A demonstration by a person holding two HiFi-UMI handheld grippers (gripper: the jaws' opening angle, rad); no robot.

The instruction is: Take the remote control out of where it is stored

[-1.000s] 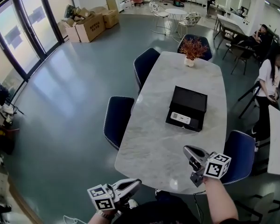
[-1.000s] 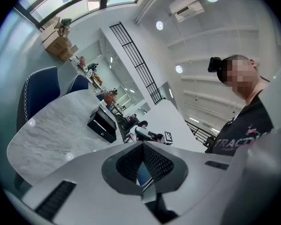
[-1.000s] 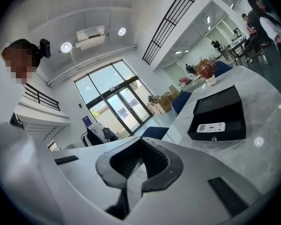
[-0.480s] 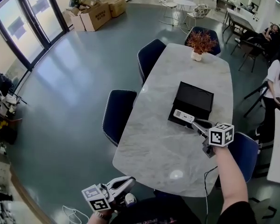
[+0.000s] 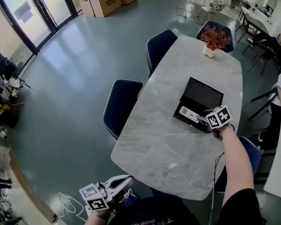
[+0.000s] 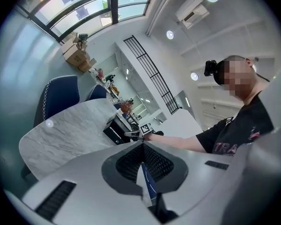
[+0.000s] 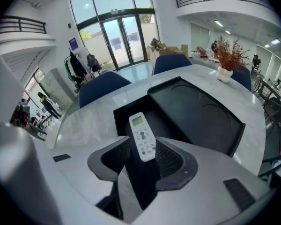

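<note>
grey, rounded shells on left gripper [image 5: 125, 183] at lower left and right gripper [image 5: 200, 119] at centre right; white marker cubes [image 5: 218, 117] with black squares; dark ribbed pads [image 7: 170, 160]; black short-sleeved t-shirt [image 6: 236, 130] with pale lettering.

Grey marble-look surface [image 5: 164, 139] with rounded ends. An open black box [image 5: 203, 95] sits on it right under the right hand-held gripper [image 5: 202, 119]. There's a small white pot [image 5: 209, 50] of reddish twigs well beyond it, at the far end.
</note>
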